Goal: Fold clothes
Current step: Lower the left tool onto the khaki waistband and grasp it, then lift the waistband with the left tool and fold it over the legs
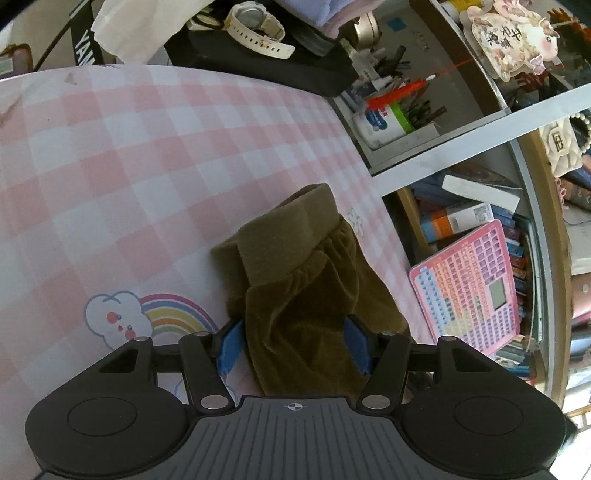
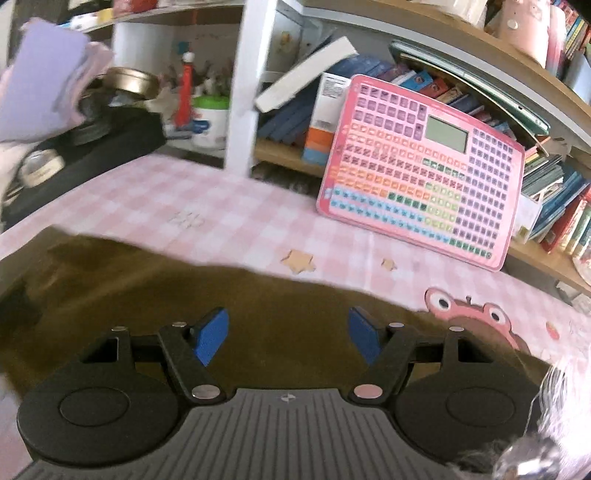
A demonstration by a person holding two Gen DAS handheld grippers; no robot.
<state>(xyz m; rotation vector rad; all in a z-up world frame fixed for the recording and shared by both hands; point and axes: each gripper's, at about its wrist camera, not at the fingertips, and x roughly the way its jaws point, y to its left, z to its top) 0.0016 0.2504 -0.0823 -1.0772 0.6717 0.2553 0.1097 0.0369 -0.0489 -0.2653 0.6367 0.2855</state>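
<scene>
Two grippers, left gripper (image 1: 293, 345) and right gripper (image 2: 290, 338), hover with fingers released over the olive garment (image 1: 295, 266), which lies bunched on the pink checked tablecloth (image 1: 147, 166), its cuff toward twelve o'clock.

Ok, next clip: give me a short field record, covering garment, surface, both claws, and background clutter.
garment: olive-brown fleece garment, bunched, ribbed cuff end lying farthest from the camera
surface: pink checked tablecloth with rainbow print
left claw: straddles the garment, blue pads at its sides; grip unclear
right claw: open above the fabric, view blurred
background: pink keyboard toy leaning on the bookshelf; white wristwatch
</scene>
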